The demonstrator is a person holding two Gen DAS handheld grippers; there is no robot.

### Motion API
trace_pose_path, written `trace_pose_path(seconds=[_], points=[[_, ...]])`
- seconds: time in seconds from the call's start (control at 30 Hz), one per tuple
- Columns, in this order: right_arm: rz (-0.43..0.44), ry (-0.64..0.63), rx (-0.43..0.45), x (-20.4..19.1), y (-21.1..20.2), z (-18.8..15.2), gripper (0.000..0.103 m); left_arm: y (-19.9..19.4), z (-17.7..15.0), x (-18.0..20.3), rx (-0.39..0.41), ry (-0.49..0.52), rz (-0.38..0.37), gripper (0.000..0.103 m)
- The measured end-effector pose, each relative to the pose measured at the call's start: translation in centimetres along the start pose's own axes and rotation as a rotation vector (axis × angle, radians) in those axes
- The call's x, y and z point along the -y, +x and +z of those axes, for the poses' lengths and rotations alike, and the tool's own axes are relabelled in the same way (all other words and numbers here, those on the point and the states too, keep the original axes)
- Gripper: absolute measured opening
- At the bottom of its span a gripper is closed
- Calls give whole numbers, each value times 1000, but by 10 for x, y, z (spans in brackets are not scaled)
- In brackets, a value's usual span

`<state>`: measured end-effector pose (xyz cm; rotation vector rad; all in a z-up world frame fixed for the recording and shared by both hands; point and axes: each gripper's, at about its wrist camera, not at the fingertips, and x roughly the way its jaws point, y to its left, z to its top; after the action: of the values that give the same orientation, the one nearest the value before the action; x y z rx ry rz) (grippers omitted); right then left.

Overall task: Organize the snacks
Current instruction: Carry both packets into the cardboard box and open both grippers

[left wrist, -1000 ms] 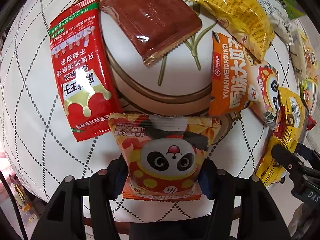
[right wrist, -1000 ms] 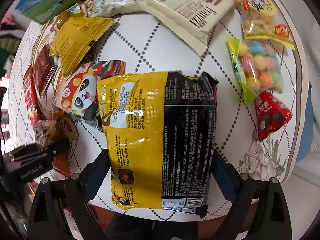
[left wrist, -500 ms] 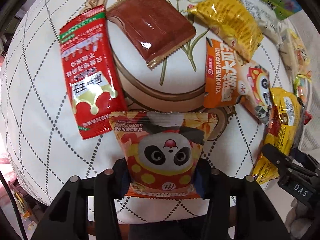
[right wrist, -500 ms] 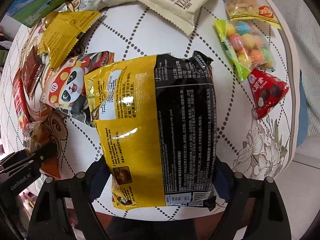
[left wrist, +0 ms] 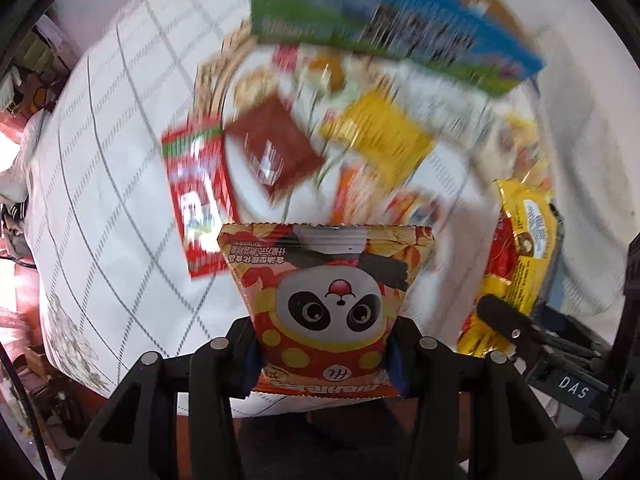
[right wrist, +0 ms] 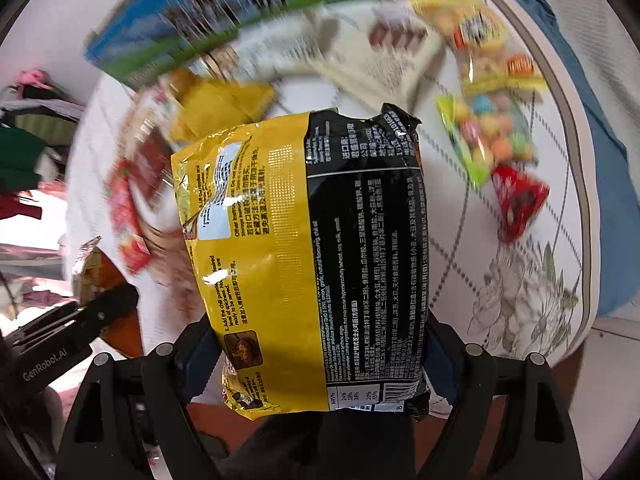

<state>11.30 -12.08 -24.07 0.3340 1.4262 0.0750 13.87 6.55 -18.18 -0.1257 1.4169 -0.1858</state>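
My left tongs clamp the panda pack by its lower end, raised above the desk. My right tongs clamp the yellow-black bag, also above the blurred snacks.

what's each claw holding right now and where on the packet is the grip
The left claw pinches the panda snack packet across its lower end. The right claw grips the yellow-and-black bag by its lower sides.

left gripper: clamped on panda bag, bottom centre
yellow bag: right edge
box: top, blurred
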Motion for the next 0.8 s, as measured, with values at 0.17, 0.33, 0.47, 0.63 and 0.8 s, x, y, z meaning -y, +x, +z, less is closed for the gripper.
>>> trace_pose_path(seconds=[0.17, 0.33, 0.47, 0.63, 0.8], points=[[68, -54, 74, -4, -54, 67, 88, -54, 61, 30, 76, 13, -66, 46], [103, -104, 149, -23, -95, 155, 88, -82, 160, 66, 155, 28, -73, 46], [75, -168, 193, -42, -95, 232, 88, -74, 246, 75, 178, 35, -19, 46], [37, -190, 172, -54, -64, 312, 88, -28, 324, 71, 113, 15, 34, 46], [9, -178, 95, -53, -16, 386, 88, 26, 369, 60, 0, -30, 31, 46]])
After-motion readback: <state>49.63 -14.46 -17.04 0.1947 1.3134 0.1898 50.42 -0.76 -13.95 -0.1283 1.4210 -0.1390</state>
